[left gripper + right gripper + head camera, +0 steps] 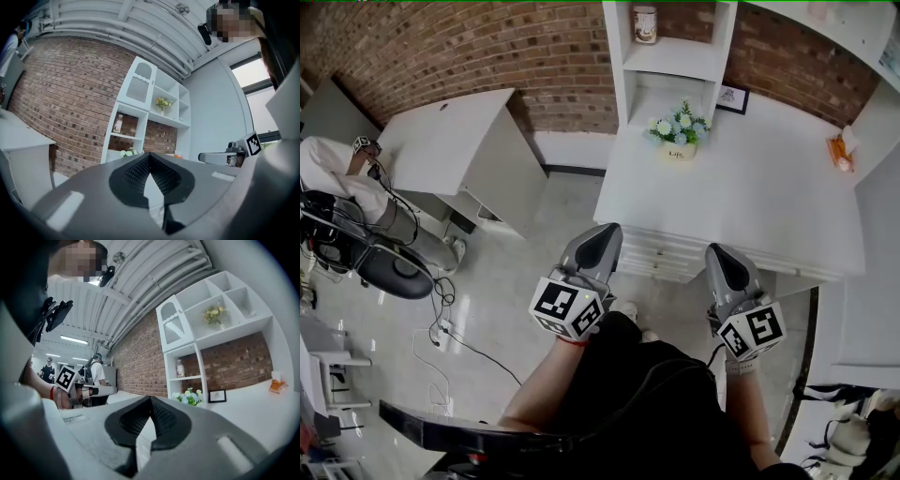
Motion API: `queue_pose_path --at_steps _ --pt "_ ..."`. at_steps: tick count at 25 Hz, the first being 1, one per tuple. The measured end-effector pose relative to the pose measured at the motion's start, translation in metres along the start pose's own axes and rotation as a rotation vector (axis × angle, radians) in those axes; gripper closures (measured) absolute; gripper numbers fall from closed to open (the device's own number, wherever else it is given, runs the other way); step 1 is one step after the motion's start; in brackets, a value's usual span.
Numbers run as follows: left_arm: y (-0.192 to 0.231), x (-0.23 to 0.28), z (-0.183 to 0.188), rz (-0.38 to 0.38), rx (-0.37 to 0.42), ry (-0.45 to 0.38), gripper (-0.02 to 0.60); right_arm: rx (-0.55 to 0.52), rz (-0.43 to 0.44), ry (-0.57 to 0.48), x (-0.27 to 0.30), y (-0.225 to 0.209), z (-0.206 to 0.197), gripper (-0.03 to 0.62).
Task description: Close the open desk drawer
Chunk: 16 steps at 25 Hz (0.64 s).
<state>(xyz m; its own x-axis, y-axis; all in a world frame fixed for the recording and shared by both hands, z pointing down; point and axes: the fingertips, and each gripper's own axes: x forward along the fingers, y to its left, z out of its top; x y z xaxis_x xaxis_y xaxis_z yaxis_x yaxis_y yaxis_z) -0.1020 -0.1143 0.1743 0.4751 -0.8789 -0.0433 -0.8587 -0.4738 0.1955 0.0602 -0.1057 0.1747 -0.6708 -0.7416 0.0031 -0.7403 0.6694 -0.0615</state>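
Stands at the white flat-topped desk (750, 187), facing its white grooved drawer front (661, 255) just under the near edge. Cannot settle from above whether pulled out a little or seated home. Holds the grey two-jaw left gripper (607, 231) and the grey two-jaw right gripper (720, 251) flanking that front, raised toward the white open shelving (675, 58), touching nothing. Has both claws pinched tip to tip on nothing, probably because a blunt closed nose suits pushing better than grasping

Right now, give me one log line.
left tool: shut, empty | right tool: shut, empty | drawer: untouched, both tools hover before it
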Motion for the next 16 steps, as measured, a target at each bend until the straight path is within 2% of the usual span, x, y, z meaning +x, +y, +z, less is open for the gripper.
queue_pose_path --at_steps 16 --pt "-0.013 -0.001 0.004 0.002 0.009 -0.001 0.58 0.028 -0.002 0.011 -0.011 -0.002 -0.005 0.594"
